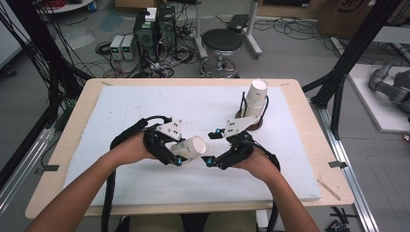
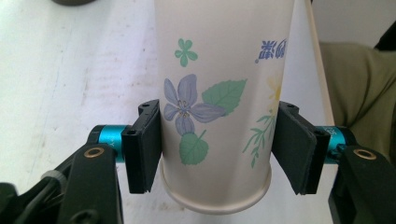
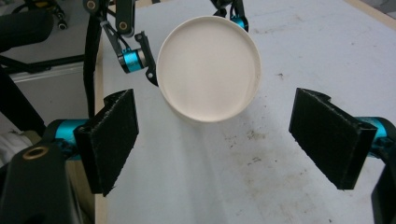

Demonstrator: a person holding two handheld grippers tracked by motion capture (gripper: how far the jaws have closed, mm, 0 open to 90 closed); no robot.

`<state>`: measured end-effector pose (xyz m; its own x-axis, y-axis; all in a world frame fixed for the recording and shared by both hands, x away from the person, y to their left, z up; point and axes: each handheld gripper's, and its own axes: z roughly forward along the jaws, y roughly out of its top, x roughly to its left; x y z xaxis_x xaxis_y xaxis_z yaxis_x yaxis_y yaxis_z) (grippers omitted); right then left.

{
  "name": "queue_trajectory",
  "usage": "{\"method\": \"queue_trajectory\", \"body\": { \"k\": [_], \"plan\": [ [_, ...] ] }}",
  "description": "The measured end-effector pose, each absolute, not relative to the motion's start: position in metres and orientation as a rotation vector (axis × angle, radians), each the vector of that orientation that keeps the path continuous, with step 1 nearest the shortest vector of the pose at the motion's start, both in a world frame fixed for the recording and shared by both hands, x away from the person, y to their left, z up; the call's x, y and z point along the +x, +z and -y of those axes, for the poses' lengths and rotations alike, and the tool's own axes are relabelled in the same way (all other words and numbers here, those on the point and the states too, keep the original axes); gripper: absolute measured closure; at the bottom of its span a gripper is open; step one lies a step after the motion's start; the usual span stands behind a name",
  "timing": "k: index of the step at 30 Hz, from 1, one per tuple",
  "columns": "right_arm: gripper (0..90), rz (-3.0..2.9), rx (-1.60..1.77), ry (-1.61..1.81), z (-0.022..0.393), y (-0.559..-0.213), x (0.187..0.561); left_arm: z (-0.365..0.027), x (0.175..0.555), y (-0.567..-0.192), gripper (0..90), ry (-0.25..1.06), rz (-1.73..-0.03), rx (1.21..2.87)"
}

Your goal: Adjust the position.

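Left gripper [image 1: 180,155] has its fingers [image 2: 142,147] clamped on a paper cup [image 1: 190,147], pads pressing both sides of the cup wall near its base end. The left gripper view gives the detail the high view lacks: a printed purple flower and green leaves sit between the fingers, blue lettering further up the wall, and the rolled base rim just below the pads. The high view shows the cup lying tilted on its side in the grip, off the white table [image 1: 145,104], with its closed end pointing toward the other gripper.

Right gripper [image 1: 212,147] is spread wide, with nothing between its fingers [image 3: 112,137]. The right gripper view looks straight at the cup's round pale base, which sits ahead of and between the open fingertips, apart from both pads. The left gripper's blue-collared fingers show at either side of the cup there.

The high view adds a second stack of paper cups [image 1: 255,99] upright on a brown holder [image 1: 251,124], beyond the right fingers, well apart from the held cup. Both hands come in from the near edge.
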<state>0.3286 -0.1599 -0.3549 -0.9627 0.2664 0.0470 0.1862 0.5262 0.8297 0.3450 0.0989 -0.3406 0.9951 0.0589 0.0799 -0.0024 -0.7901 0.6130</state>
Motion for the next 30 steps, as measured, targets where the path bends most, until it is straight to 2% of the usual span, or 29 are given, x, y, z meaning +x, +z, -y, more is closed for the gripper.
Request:
{"method": "queue_trajectory", "body": {
  "k": [7, 21, 30],
  "plan": [
    [16.0, -2.691, 0.378, 1.413, 0.157, -0.357, 0.329, -0.095, 0.344, -0.333, 37.9, 0.12, -0.001, 2.557],
    [16.9, -2.758, 0.259, 1.329, 0.139, -0.351, 0.332, -0.091, 0.343, -0.339, 37.9, 0.082, 0.002, 2.564],
    [28.0, -2.84, 0.127, 1.212, 0.121, -0.35, 0.336, -0.088, 0.341, -0.342, 37.8, 0.049, 0.024, 2.567]
  ]
}}
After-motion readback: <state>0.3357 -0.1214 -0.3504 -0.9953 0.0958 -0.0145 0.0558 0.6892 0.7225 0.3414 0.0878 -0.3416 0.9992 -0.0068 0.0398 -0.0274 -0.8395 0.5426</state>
